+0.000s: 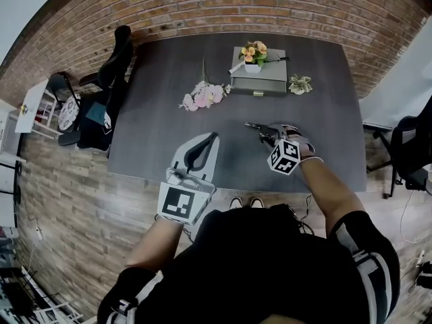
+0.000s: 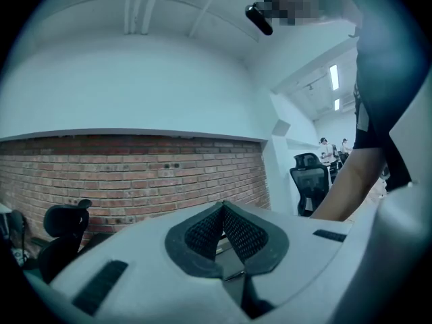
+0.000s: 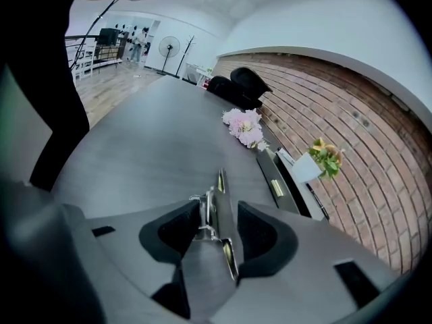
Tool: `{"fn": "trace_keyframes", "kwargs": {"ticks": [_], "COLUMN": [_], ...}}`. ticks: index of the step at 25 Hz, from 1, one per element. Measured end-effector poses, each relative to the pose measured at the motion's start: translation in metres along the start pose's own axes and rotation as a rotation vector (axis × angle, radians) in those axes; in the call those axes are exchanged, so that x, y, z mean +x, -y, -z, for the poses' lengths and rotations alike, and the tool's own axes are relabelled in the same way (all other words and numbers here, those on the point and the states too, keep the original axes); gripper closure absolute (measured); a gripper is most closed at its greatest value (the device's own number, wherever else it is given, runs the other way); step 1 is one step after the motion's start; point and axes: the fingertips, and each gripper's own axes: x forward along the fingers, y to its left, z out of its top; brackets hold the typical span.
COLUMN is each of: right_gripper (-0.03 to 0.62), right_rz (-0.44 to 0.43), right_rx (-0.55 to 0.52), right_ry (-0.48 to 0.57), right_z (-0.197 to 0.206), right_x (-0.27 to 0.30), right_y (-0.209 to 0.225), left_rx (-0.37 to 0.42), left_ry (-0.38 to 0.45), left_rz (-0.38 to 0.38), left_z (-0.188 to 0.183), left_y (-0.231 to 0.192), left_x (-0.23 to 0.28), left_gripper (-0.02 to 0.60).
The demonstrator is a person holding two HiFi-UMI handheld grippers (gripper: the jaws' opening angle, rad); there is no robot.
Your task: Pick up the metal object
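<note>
The metal object is a thin, dark grey piece with a pointed end, held just above the dark table at its front right. My right gripper is shut on it. In the right gripper view the metal object stands on edge between the black pads and sticks out past the right gripper. My left gripper hovers over the table's front edge, shut, with nothing in it. In its own view the left gripper is tilted up at the brick wall.
At the back of the table lies a grey box with a small flower pot and a pen on it. Pink flowers lie to its left, a paper flower to its right. Office chairs stand at the left.
</note>
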Motion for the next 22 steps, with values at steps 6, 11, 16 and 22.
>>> {"fn": "trace_keyframes", "kwargs": {"ticks": [6,11,16,22], "right_gripper": [0.441,0.465,0.480,0.485], "right_rz": [-0.004,0.002,0.011,0.023], "right_rx": [-0.015,-0.016,-0.019,-0.024], "right_ry": [-0.020,-0.036,-0.052,-0.060], "right_z": [0.007,0.009,0.011,0.011], "right_x": [0.008,0.014,0.022,0.025], "right_y": [-0.001,-0.001,-0.002,0.000], "left_rx": [0.013,0.020,0.019,0.026], "left_ry": [-0.011,-0.031,-0.035,-0.034], "left_rz": [-0.015,-0.022,-0.038,-0.034], "left_z": [0.001,0.004,0.006,0.008], "left_y": [-0.001,-0.002,-0.003,-0.001], "left_x": [-0.005,-0.009,-0.013,-0.012], "left_gripper": [0.572,0.572,0.572,0.572]}}
